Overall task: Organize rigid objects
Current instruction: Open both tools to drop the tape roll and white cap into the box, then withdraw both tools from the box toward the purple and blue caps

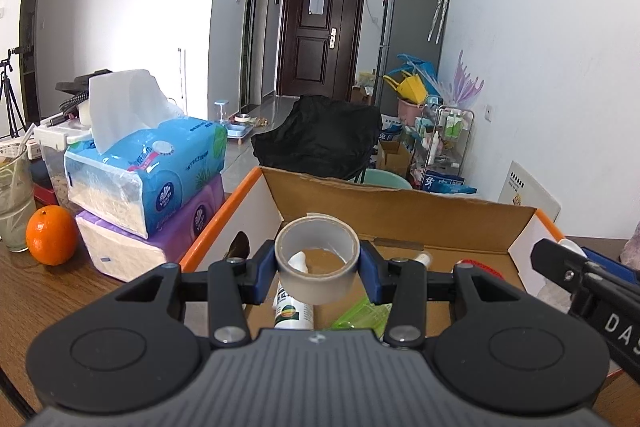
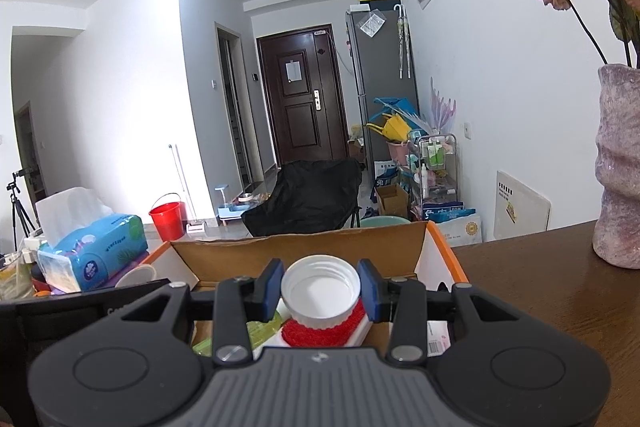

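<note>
My left gripper (image 1: 318, 269) is shut on a grey tape roll (image 1: 318, 281), held above the open cardboard box (image 1: 400, 211) with orange edges. Below it in the box lie a white bottle with a green label (image 1: 292, 311) and a green plastic piece (image 1: 360, 315). My right gripper (image 2: 320, 291) is shut on a white ribbed lid (image 2: 320, 293), also over the box (image 2: 304, 251). Under the lid sits a red-topped white thing (image 2: 320, 335). The right gripper's black body (image 1: 580, 275) shows at the right edge of the left wrist view.
Stacked tissue packs (image 1: 148, 179), an orange (image 1: 52, 241) and a glass (image 1: 14, 203) stand left of the box on the wooden table (image 1: 60, 291). A purple vase with dried roses (image 2: 620, 163) stands at the right. A black chair (image 2: 308, 197) is beyond the table.
</note>
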### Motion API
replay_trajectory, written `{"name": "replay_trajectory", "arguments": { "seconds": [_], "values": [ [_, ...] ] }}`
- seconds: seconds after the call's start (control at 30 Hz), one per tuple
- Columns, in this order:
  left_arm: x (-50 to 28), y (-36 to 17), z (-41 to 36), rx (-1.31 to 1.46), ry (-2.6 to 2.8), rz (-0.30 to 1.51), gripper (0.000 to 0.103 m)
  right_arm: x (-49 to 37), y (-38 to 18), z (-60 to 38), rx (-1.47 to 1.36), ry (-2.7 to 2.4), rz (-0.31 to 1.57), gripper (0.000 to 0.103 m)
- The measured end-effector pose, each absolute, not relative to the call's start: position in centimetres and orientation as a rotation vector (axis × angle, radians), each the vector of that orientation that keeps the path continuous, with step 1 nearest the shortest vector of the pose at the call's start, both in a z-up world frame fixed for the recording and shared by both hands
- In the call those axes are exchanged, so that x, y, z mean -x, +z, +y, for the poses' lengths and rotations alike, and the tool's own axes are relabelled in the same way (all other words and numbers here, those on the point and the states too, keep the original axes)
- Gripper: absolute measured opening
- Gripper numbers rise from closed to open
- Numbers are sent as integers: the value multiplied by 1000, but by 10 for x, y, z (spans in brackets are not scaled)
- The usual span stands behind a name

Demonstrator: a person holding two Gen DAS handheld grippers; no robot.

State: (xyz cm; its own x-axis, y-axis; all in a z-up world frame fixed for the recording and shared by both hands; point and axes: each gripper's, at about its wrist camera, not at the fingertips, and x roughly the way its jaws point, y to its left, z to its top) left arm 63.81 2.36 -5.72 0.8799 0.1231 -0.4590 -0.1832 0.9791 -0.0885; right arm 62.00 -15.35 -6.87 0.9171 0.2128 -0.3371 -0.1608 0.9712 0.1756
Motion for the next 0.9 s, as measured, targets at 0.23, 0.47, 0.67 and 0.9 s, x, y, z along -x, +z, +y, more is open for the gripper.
{"name": "replay_trajectory", "arguments": {
  "seconds": [0.23, 0.47, 0.67, 0.9],
  "values": [
    [-631, -52, 31, 146, 175, 434, 86, -623, -68, -160, -154, 152, 394, 63],
    [-626, -47, 39, 169, 208, 409, 103, -624, -70, -158, -119, 129, 408, 103],
    [-627, -49, 39, 162, 215, 425, 103, -623, -69, -155, -111, 127, 411, 103],
    [-624, -47, 40, 172, 211, 430, 103, -619, -66, -156, -106, 124, 400, 103]
  ]
}}
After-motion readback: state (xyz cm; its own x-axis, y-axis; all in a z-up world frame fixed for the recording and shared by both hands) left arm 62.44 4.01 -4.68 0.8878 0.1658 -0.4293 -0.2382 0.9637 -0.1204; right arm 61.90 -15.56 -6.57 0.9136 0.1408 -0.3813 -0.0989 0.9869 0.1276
